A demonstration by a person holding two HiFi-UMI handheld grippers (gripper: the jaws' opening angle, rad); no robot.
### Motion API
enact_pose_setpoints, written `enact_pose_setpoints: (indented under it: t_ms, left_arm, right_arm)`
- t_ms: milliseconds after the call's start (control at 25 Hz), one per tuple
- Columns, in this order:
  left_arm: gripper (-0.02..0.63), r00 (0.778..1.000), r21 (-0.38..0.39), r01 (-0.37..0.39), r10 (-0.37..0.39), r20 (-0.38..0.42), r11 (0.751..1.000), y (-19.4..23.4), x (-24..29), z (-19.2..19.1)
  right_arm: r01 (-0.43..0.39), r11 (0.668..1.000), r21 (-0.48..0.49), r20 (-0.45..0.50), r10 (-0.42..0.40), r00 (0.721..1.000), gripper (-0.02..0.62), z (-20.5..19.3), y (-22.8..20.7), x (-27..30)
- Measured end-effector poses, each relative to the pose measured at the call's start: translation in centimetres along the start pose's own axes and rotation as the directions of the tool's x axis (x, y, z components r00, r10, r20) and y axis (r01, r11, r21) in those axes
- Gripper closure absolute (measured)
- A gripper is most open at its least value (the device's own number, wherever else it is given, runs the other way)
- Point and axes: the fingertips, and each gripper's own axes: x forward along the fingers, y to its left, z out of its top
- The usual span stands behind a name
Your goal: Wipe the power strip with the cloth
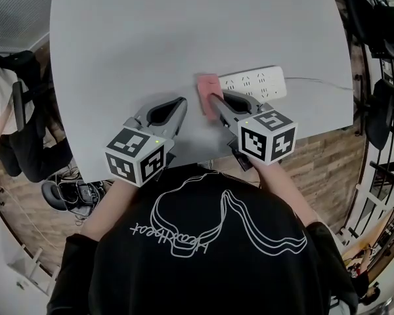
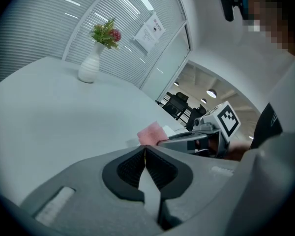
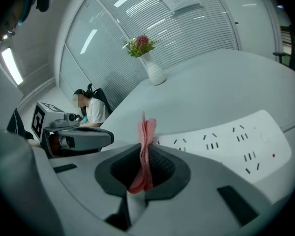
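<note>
A white power strip (image 1: 257,84) lies on the grey table (image 1: 184,38) near its front edge, its cable running off to the right; it also shows in the right gripper view (image 3: 226,144). My right gripper (image 1: 215,101) is shut on a pink cloth (image 1: 207,90), which stands folded between its jaws (image 3: 146,132) just left of the strip's end. The cloth (image 2: 151,132) appears beyond my left gripper (image 2: 145,148), whose jaws are shut with nothing between them. In the head view the left gripper (image 1: 181,104) sits left of the cloth, over bare table.
A white vase with flowers (image 2: 94,58) stands far across the table, seen too in the right gripper view (image 3: 150,63). Black office chairs (image 1: 381,18) stand at the right. A seated person (image 1: 6,110) is at the left, past the table's edge.
</note>
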Motion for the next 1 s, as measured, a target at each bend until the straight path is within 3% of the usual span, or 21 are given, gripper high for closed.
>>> enact_pose_setpoints:
  t_ms: [480, 1000]
  left_arm:
    - [0.591, 1.000, -0.008, 0.017, -0.017, -0.010, 1.000, -0.1, 0.8, -0.5]
    - [0.591, 0.999, 0.009, 0.025, -0.025, -0.028, 1.000, -1.1, 2.2, 0.1]
  right_arm:
    - [0.068, 0.998, -0.010, 0.005, -0.068, 0.998, 0.554, -0.3, -2.2, -1.0]
    - [0.160, 0.986, 0.048, 0.036, -0.162, 0.986, 0.554, 0.5, -7.0, -4.1]
